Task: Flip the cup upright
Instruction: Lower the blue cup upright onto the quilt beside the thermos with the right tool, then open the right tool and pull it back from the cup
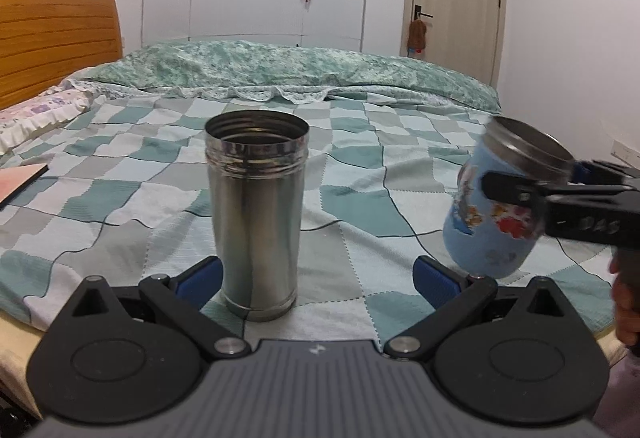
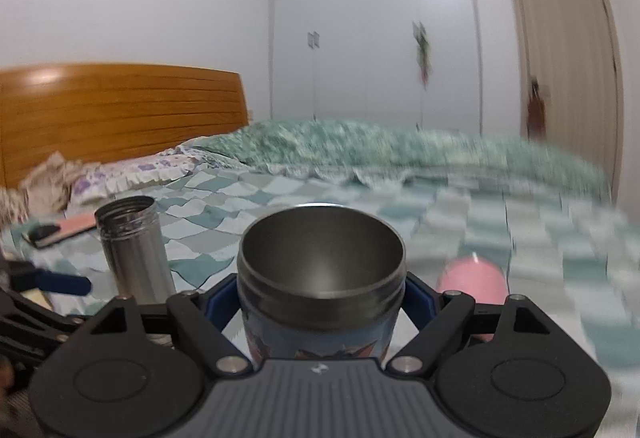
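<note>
right tongs [image 2: 320,302] pinching tilted blue cup [image 2: 320,278]; left tongs [image 1: 318,278] spread beside steel cup [image 1: 257,213].

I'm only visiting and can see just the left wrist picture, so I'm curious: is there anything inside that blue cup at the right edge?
Observer: No. The right wrist view looks straight into the blue cup. Its inside is bare steel with nothing in it.
Operator: Is it gripped on both sides?
Observer: Yes. The right gripper has a blue pad pressed against each side of it, just below the rim.
Operator: Is there anything else on the bed that I can't see?
Observer: A pink rounded object lies on the checked bedspread, just past the gripper's right finger. It is too blurred to identify.
</note>
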`<state>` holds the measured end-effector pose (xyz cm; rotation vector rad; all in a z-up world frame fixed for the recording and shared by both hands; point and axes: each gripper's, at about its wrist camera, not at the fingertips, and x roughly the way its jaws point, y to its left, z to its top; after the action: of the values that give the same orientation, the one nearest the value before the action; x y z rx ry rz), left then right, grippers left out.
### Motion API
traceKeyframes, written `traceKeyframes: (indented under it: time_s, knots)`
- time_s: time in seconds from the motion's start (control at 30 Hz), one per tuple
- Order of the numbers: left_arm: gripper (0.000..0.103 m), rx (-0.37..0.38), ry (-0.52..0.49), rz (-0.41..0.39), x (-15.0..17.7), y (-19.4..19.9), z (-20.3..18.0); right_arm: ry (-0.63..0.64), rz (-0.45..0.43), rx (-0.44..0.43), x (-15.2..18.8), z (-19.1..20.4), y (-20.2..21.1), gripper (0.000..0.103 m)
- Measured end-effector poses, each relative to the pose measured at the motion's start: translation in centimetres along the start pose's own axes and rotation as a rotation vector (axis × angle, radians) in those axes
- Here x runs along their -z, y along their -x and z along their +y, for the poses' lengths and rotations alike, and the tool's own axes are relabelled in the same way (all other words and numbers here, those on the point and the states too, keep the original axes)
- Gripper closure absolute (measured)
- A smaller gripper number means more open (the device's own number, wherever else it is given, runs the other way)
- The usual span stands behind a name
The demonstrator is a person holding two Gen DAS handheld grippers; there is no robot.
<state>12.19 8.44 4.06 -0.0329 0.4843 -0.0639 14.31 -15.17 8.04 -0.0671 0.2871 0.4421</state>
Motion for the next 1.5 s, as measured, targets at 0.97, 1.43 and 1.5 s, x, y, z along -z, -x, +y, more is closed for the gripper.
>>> traceKeyframes:
  time_s: [0.97,1.43,1.5]
  knots:
    - [0.000,0.024,0.005,-0.289,5.4,5.3,-5.1,0.044,-0.185,0.165,6.0,-4.8,12.1,0.000]
    - [0.000,-0.046,-0.029,-0.367,9.8,7.3,-8.4,0.023,-0.188,0.287,11.4,-7.1,18.5,0.000]
    - [0.000,-0.047,-0.016,-0.364,9.9,7.4,-8.2,0.025,-0.184,0.292,11.5,-6.8,18.7,0.000]
